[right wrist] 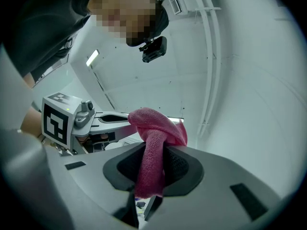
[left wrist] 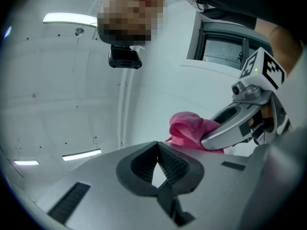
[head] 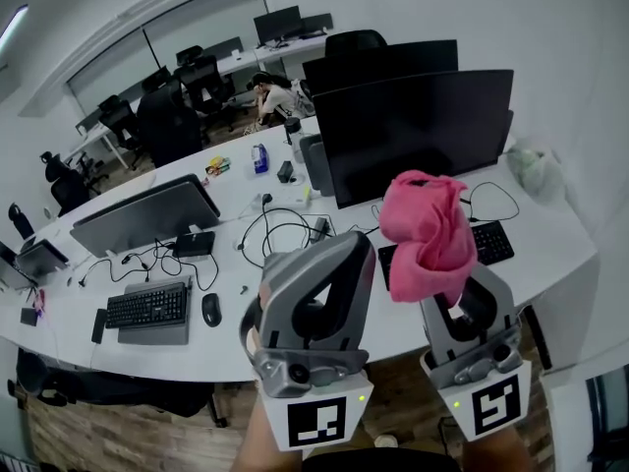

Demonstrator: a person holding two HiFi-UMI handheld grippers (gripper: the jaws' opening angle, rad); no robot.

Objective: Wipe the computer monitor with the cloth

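An office: desks (head: 550,239), monitors (head: 423,131), keyboards (head: 147,306), swivel chairs (head: 167,121).

No legible text anywhere. Left marker cube (head: 316,422) and right marker cube (head: 496,406) carry only black-and-white square patterns, no letters. Blue carton (head: 259,157) print and keyboard (head: 147,306) legends are too small to read.

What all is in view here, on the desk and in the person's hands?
desk: one, white, long, foreground
cloth: one, pink, clamped in right gripper
monitors: two, black, upright on desk
tilted monitor: one, grey, desk's left
keyboards: two, black, desk's left and right
mouse: one, black, beside left keyboard
cables: several, black, mid-desk
chairs: several, black, room's back
seated person: one, room's back
left gripper: one, grey, shut, empty
right gripper: one, grey, shut on cloth
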